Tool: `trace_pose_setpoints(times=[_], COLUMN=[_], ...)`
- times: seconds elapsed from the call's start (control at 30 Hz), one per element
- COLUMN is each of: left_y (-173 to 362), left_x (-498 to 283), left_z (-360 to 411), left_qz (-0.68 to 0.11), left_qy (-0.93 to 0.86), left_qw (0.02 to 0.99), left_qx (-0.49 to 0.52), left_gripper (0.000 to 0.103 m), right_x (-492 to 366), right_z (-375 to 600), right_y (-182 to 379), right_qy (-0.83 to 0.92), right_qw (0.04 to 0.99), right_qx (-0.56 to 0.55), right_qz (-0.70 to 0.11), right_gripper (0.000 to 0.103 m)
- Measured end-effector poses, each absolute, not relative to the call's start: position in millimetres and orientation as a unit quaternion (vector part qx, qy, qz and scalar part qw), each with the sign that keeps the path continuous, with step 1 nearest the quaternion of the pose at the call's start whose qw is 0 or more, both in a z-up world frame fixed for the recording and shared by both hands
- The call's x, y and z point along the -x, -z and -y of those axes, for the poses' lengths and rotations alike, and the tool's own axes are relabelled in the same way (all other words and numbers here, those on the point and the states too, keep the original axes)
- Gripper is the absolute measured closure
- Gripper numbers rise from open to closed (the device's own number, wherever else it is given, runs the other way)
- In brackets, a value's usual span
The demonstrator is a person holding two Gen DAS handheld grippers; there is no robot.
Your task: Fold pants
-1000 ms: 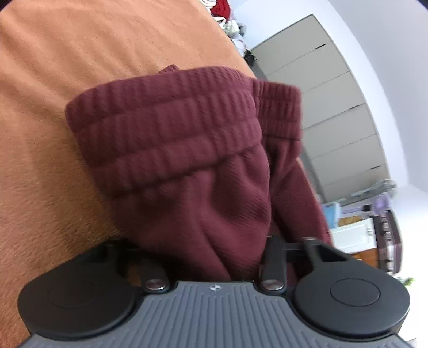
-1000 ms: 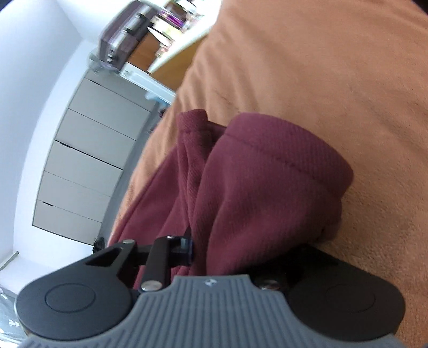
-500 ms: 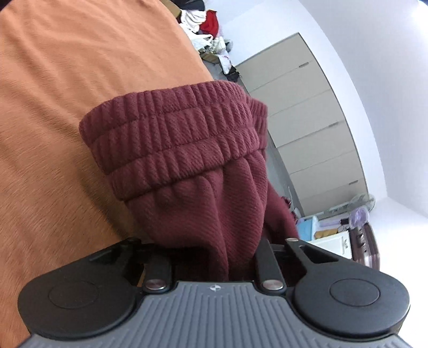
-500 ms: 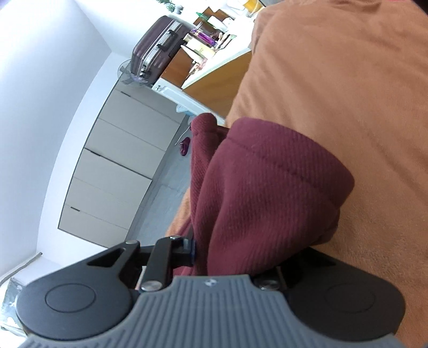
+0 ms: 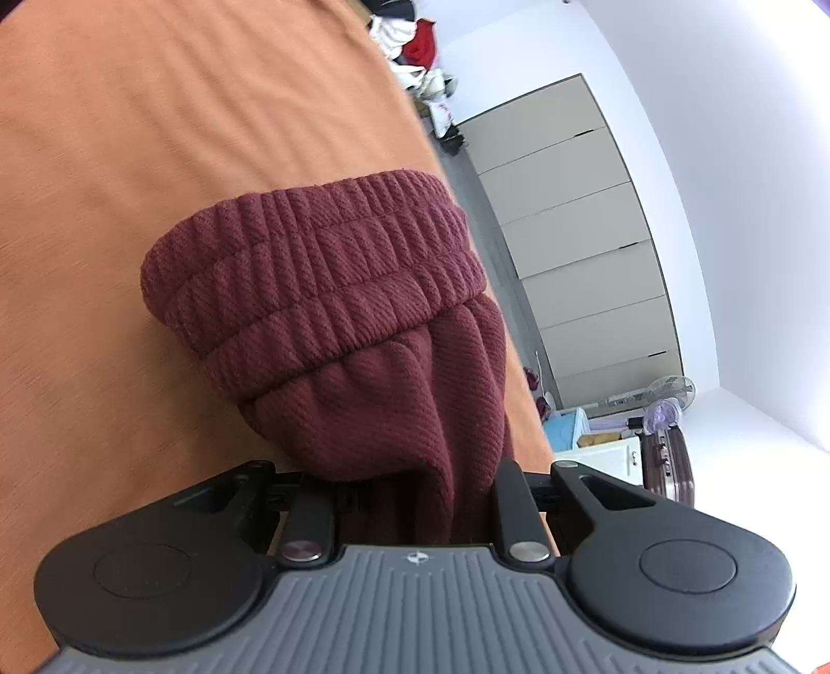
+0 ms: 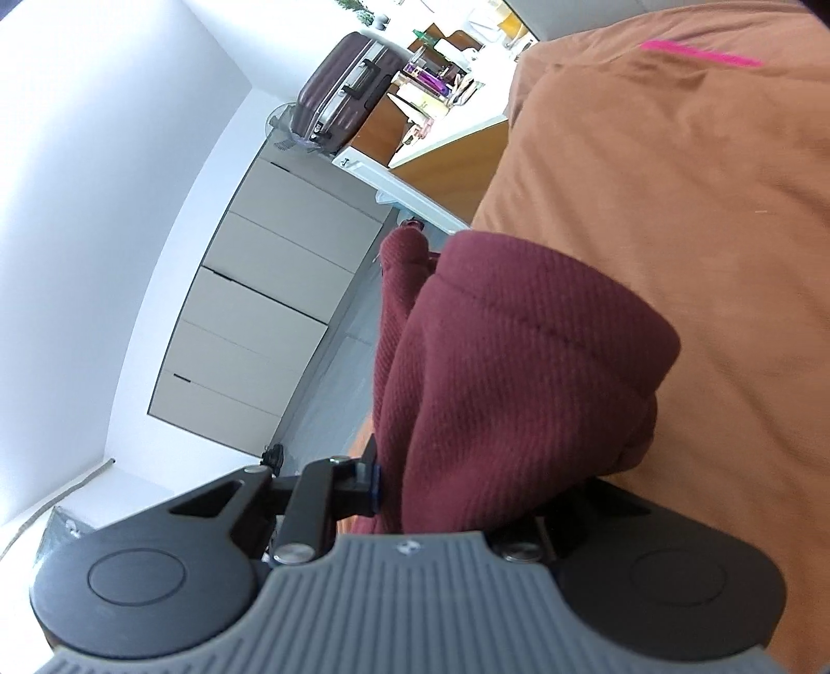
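The maroon pants [image 5: 363, 332] hang bunched from both grippers above an orange bed cover [image 5: 155, 155]. In the left wrist view the ribbed waistband [image 5: 311, 264] folds over in front, and my left gripper [image 5: 410, 497] is shut on the cloth just below it. In the right wrist view my right gripper [image 6: 456, 497] is shut on a plain hemmed part of the pants [image 6: 519, 352]. The cloth hides both grippers' fingertips. The rest of the pants drops out of sight.
The orange bed cover [image 6: 700, 207] fills one side of each view. A grey wardrobe [image 5: 581, 233] stands by the white wall. A maroon suitcase [image 6: 342, 88], a fan and a cluttered desk lie beyond. A pile of clothes [image 5: 410, 46] sits at the far end.
Both grippers have lifted and tilted with the pants in them. More of the room and wardrobe shows now, and less of the hanging cloth lies beyond the waistband.
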State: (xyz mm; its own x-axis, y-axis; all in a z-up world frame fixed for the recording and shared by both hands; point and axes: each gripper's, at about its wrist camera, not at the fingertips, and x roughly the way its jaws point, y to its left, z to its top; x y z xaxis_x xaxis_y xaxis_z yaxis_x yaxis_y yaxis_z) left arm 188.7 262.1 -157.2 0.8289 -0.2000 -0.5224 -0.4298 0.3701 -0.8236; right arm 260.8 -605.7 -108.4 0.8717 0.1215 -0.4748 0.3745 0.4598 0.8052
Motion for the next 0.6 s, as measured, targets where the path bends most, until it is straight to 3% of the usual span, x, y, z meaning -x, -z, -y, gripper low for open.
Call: trace_pose_setpoints(times=[0.23, 0.43, 0.57, 0.6], left_y=[179.8, 202.6, 214.2, 213.9], left_x=[-119.9, -124.2, -148.9, -152.5], left_z=[-266.2, -262.7, -270.2, -272.1], left_qz=[-0.305, -0.35, -0.41, -0.42], left_qy=[-0.078, -0.1, -0.106, -0.104], left_qw=[0.768, 0.772, 0.76, 0.757], left_qx=[0.557, 0.522, 0.494, 0.49], left_gripper=[0.082, 0.079, 0.055, 0.052], right_x=[-176.4, -133.7, -130.9, -131.0], right_z=[613.9, 615.5, 614.3, 611.7], right_y=[119.8, 178.1, 212.7, 215.4], right_qy=[0.078, 0.128, 0.155, 0.158], right_qw=[0.813, 0.794, 0.798, 0.805], right_qx=[-0.509, -0.509, -0.484, -0.47], right_qz=[-0.271, -0.307, -0.324, -0.325], right_gripper=[0.087, 0.087, 0.081, 0.074])
